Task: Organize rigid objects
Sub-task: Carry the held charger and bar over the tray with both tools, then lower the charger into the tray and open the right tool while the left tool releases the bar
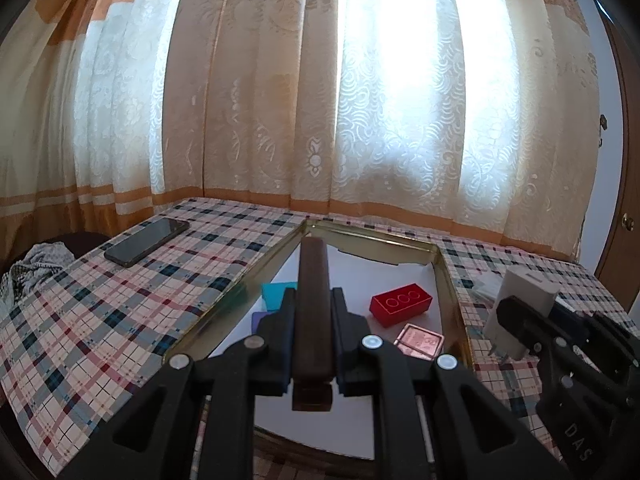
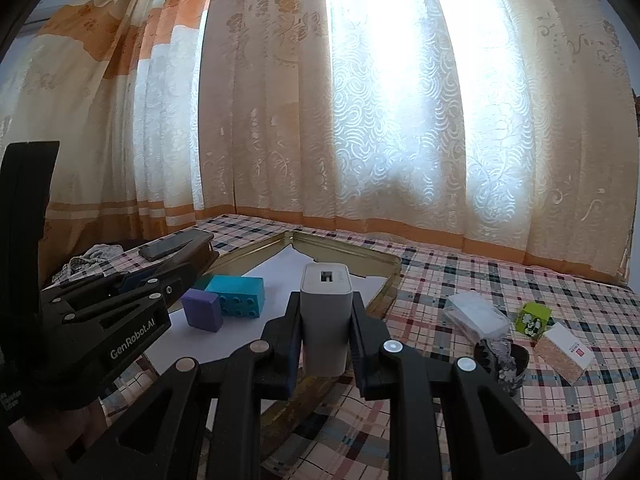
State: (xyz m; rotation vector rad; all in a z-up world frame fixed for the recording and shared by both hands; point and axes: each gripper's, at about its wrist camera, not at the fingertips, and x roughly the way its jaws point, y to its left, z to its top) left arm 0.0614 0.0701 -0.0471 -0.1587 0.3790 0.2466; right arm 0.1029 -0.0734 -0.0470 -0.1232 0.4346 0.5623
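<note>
My left gripper (image 1: 313, 300) is shut on a long dark brown wooden bar (image 1: 314, 288) and holds it above the gold-rimmed tray (image 1: 448, 280). In the tray lie a red brick (image 1: 401, 303), a pink clear square piece (image 1: 419, 341), a teal brick (image 2: 237, 294) and a purple block (image 2: 203, 310). My right gripper (image 2: 326, 300) is shut on a white charger plug (image 2: 326, 312) and holds it over the tray's (image 2: 384, 280) near right rim. The charger also shows in the left wrist view (image 1: 520, 312).
A black phone (image 1: 146, 241) lies on the checked tablecloth left of the tray. Right of the tray are a clear plastic case (image 2: 476, 314), a green cube (image 2: 534, 318), a cork-and-white box (image 2: 566, 352) and a dark small bowl (image 2: 502, 364). Curtains hang behind.
</note>
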